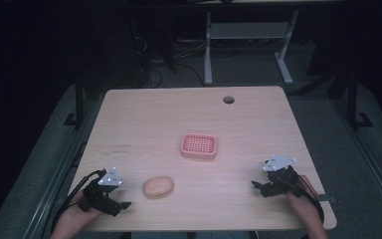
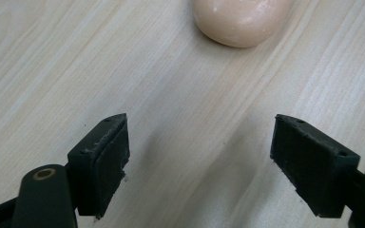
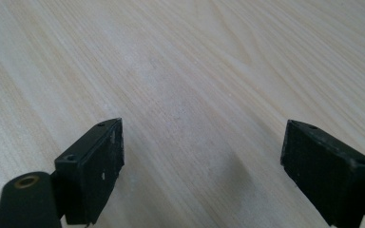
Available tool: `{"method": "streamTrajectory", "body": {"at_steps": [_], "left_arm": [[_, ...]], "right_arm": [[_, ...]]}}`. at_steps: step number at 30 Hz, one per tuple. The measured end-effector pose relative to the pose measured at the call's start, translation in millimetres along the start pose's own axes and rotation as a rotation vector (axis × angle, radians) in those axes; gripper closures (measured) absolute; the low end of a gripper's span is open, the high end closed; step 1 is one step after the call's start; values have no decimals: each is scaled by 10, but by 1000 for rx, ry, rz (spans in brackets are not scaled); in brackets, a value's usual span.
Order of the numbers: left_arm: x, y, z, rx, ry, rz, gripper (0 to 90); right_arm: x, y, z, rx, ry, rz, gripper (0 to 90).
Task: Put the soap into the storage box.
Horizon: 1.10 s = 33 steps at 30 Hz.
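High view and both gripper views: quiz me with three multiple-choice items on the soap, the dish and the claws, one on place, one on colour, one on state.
1. Where does the soap lie?
A. In the dish
B. On the table, just right of the left claw
C. At the table's far edge

2. What colour is the dish?
A. Pink
B. Blue
C. Green

3. How do the two claws stand?
A. Both shut
B. The left one shut on the soap
C. Both open and empty

Answers: 1 B, the soap rests on bare wood beside the left claw. 2 A, the slotted dish is pink. 3 C, each gripper view shows its jaws wide apart over wood; the right claw holds nothing.
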<state>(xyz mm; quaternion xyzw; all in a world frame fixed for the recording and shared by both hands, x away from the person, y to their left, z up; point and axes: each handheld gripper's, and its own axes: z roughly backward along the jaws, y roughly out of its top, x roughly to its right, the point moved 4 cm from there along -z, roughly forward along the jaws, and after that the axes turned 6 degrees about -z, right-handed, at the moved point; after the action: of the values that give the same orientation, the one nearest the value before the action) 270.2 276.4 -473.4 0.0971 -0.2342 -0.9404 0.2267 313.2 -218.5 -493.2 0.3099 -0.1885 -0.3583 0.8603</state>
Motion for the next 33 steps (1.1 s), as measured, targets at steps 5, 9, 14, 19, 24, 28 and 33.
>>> {"method": "streamTrajectory", "body": {"at_steps": [5,9,14,19,24,28,33], "left_arm": [[15,20,-19,0,0,-8,204],[21,24,-23,-9,-2,-9,204],[29,43,-37,-3,-2,-12,205],[34,63,-57,-12,-4,-17,206],[37,87,-53,-11,-5,-26,207],[44,120,-53,-12,-4,-30,212],[57,179,-49,-15,-14,-48,213]], "right_arm": [[-1,0,-4,-1,1,2,138],[-1,-1,-6,-1,2,4,138],[-3,0,-8,-1,4,5,138],[0,3,-14,3,6,15,138],[-3,3,-10,2,6,13,138],[-7,3,-9,2,6,14,138],[-24,0,-6,-4,9,5,138]]}}
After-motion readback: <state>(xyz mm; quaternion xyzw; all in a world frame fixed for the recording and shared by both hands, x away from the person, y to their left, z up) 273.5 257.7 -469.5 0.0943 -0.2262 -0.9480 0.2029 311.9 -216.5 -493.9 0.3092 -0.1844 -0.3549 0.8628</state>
